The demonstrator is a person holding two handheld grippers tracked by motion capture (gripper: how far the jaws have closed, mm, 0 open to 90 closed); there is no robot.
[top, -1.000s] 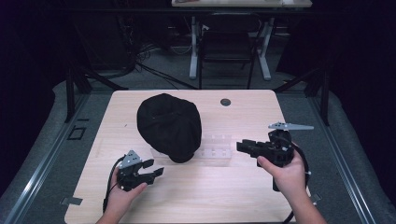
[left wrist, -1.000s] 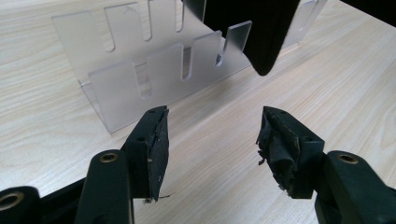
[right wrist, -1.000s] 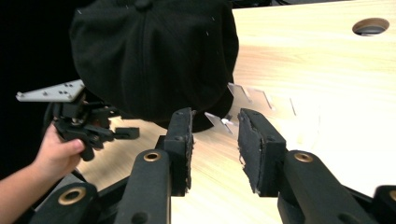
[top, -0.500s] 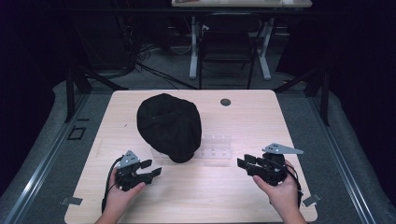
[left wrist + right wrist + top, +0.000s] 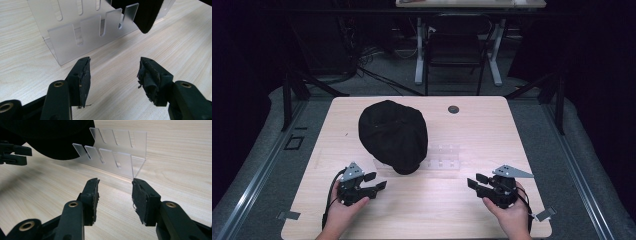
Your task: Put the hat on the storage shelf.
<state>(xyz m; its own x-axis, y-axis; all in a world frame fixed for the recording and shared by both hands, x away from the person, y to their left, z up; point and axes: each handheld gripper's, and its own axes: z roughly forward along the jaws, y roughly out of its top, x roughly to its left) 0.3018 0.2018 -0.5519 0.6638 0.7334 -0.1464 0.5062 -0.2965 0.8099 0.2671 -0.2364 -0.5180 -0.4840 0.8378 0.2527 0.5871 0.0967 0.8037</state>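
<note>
Both claws rest low on the near worktop (image 5: 492,125), empty. Left claw (image 5: 374,182) gapes wide; right claw (image 5: 476,181), jaws just opened, nothing between them. Black cap (image 5: 393,135) sits left of centre, draped over the clear slotted rack (image 5: 443,157), likely just placed there. Pale wood surface; dim room, chair behind.

Both hand-held grippers low, left (image 5: 375,181) and right (image 5: 477,181), jaws apart, empty.
</note>
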